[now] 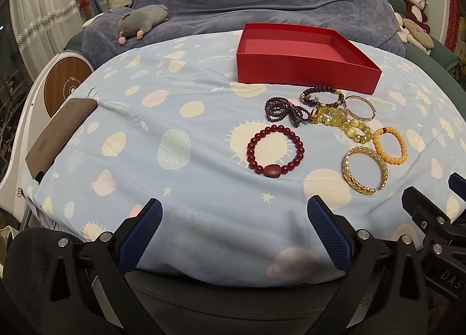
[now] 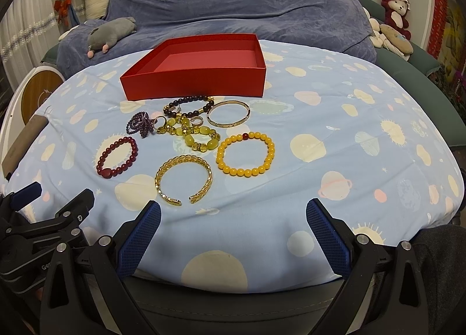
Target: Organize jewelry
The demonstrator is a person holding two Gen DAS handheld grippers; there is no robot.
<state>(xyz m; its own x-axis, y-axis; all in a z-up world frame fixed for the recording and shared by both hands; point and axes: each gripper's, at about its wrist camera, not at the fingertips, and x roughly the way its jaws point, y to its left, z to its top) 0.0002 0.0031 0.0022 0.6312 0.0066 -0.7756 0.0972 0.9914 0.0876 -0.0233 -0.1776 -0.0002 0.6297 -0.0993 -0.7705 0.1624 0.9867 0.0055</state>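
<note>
Both your jaws stand apart, empty. Just ahead of your right jaws lies the gold cuff bangle (image 2: 184,179), short of the red box (image 2: 198,84). It looks stiff and slippery; pinch across its band, away from the opening.

matt red cardboard box (image 2: 201,84) | glossy gold woven-metal cuff (image 2: 184,179) | polished dark-red bead bracelet (image 1: 275,150) | soft printed blue cotton sheet (image 2: 335,119) | ribbed blue rubbery finger pads (image 1: 139,240)
</note>
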